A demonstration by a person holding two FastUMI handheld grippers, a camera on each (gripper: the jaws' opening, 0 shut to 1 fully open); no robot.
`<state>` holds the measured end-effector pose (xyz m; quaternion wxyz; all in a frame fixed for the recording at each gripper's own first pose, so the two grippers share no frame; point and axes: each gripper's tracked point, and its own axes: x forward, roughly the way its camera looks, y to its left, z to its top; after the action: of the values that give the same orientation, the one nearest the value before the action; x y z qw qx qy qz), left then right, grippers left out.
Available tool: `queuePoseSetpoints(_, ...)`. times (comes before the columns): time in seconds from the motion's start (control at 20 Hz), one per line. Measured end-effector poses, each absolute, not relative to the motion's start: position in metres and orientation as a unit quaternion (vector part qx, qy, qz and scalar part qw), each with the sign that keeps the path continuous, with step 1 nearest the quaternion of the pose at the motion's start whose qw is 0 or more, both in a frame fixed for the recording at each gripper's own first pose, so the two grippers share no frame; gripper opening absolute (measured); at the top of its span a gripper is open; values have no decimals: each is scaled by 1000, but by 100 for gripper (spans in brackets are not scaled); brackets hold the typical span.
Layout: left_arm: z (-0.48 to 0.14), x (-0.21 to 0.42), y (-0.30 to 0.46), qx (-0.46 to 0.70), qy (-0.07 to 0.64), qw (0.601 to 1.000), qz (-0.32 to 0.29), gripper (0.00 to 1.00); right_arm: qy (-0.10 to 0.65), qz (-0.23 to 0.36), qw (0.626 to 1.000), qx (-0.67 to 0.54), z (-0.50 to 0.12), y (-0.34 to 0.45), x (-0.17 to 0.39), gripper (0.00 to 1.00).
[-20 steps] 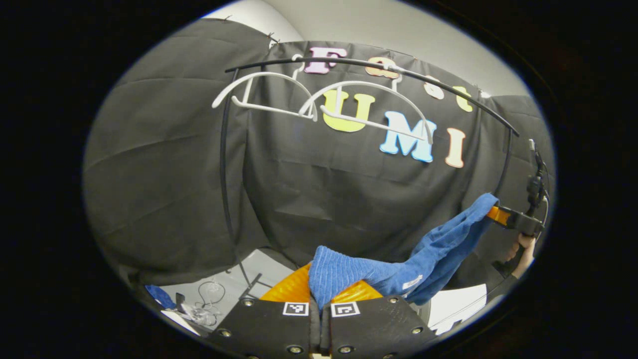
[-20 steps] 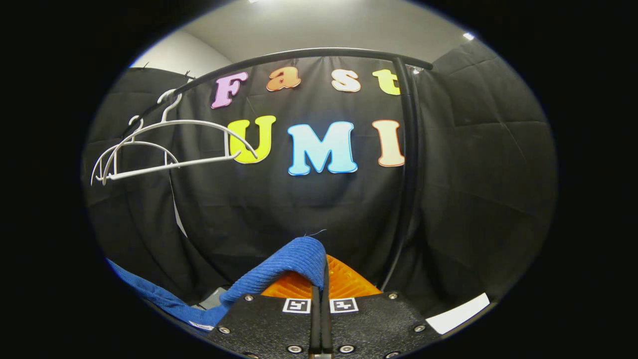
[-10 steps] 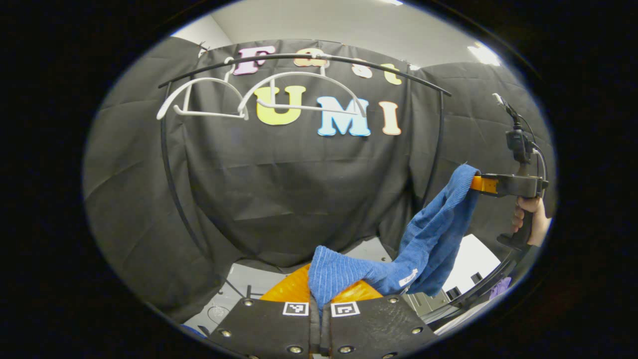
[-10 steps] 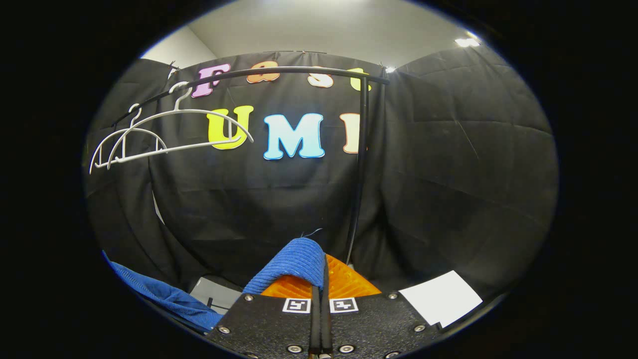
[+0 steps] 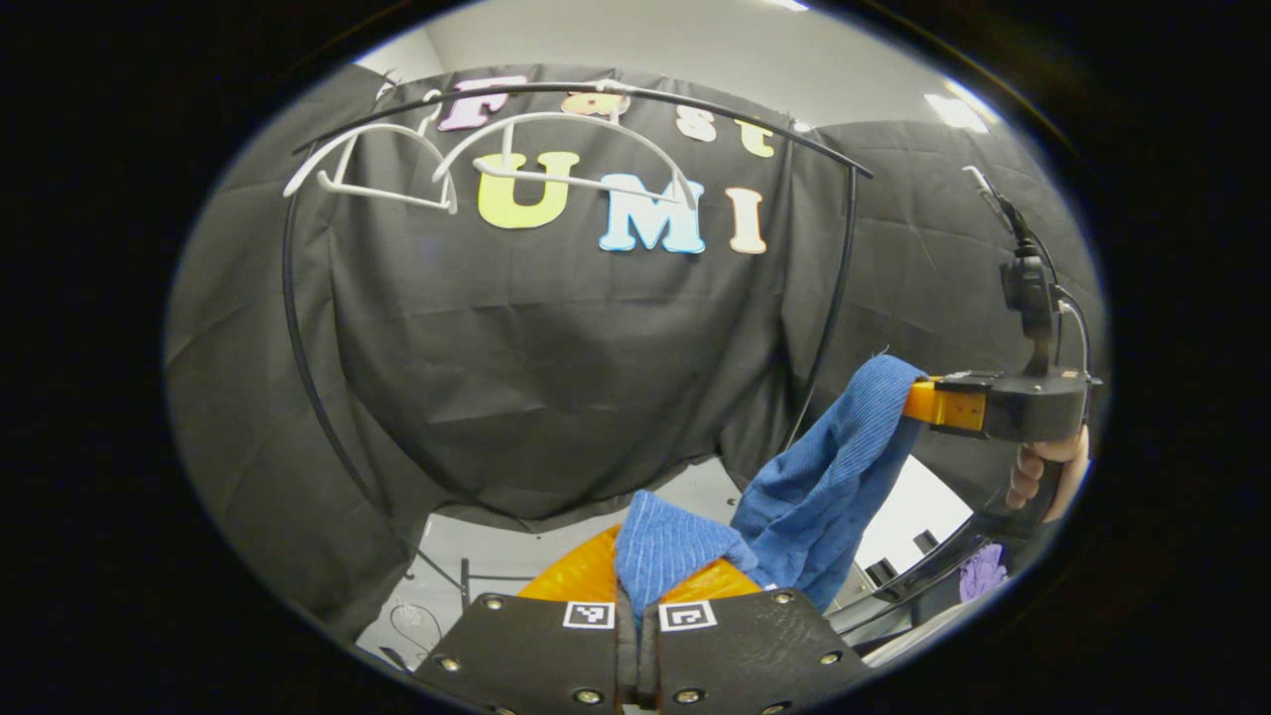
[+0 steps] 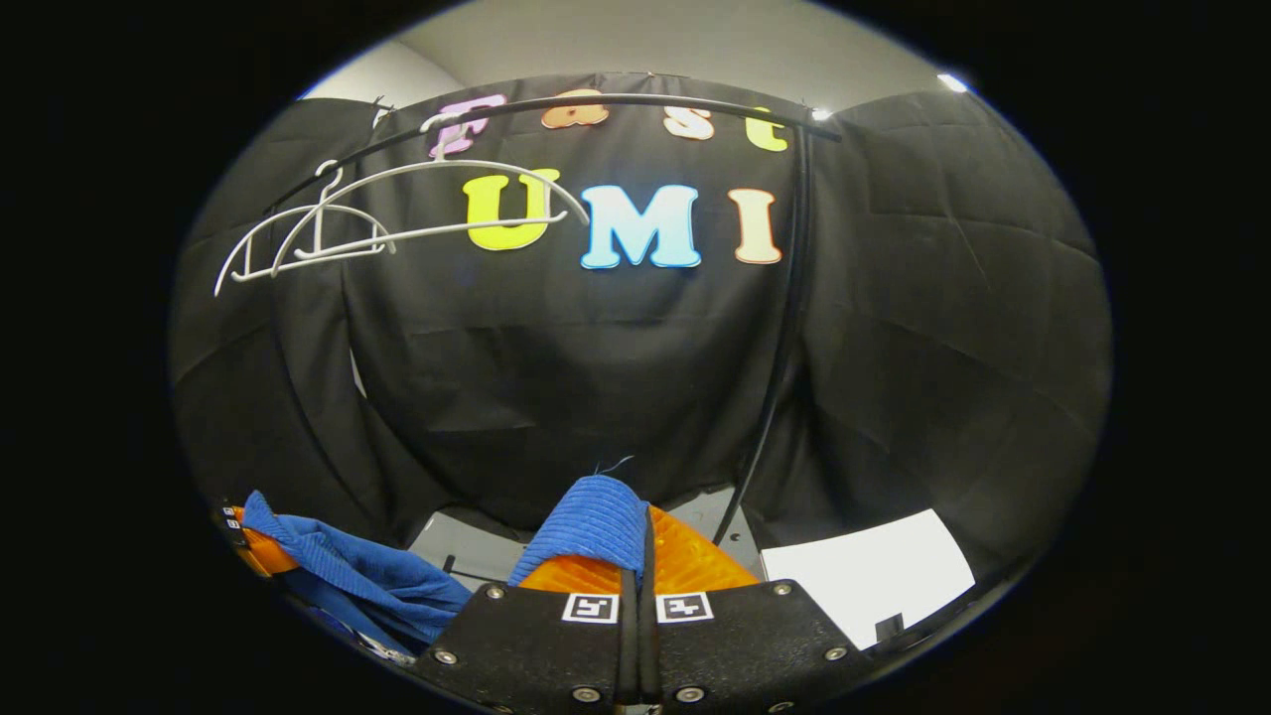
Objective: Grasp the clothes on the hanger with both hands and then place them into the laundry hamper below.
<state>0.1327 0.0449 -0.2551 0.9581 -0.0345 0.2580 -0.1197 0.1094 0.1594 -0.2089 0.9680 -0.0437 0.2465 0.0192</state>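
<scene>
Left gripper view: left tool (image 5: 636,596) at bottom centre, fingers pressed together on one end of the blue garment (image 5: 824,487), ribbed cloth bunched up between them. Garment running from there up and to the right, sagging in a fold, to the right tool (image 5: 918,402), clamped on its other end. Hand (image 5: 1038,477) wrapped around that tool's grip at the right edge. Garment held in the air between the two tools, well below the rail (image 5: 596,91) and apart from both white hangers (image 5: 477,164), which hang bare side by side on the rail at upper left. Black upright of the rack (image 5: 839,288) curving down behind the cloth. Pale floor (image 5: 516,546) past the booth wall's hem, a white sheet (image 5: 918,506) low on the right, a small purple item (image 5: 983,571) near the lower right edge; hamper not identifiable.

Right gripper view: right tool (image 6: 636,586) at bottom centre, fingers closed on a ribbed fold of blue garment (image 6: 596,516) draped over the left finger. Rest of the garment trailing low to the left toward the left tool (image 6: 253,541), seen at the far lower left edge with cloth pinched in it. White hangers (image 6: 397,223) bare on the rail (image 6: 616,101) at upper left, rack upright (image 6: 784,328) right of centre, white sheet (image 6: 869,571) on the floor at lower right.
</scene>
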Motion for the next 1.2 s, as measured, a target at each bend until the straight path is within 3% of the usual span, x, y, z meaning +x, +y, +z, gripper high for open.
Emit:
queuePoseSetpoints(0.4, -287, 133, 42, -50, 297, 949, -93, 2, 291, 89, 951, -50, -260, 189, 94, 0)
queuePoseSetpoints(0.75, -342, 125, 44, -73, 361, 928, -55, 2, 363, 93, 926, -44, -326, 179, 86, 0)
queuePoseSetpoints(1.2, -427, 139, 29, -66, 429, 899, -54, 3, 455, 81, 886, -35, -418, 178, 64, 0)
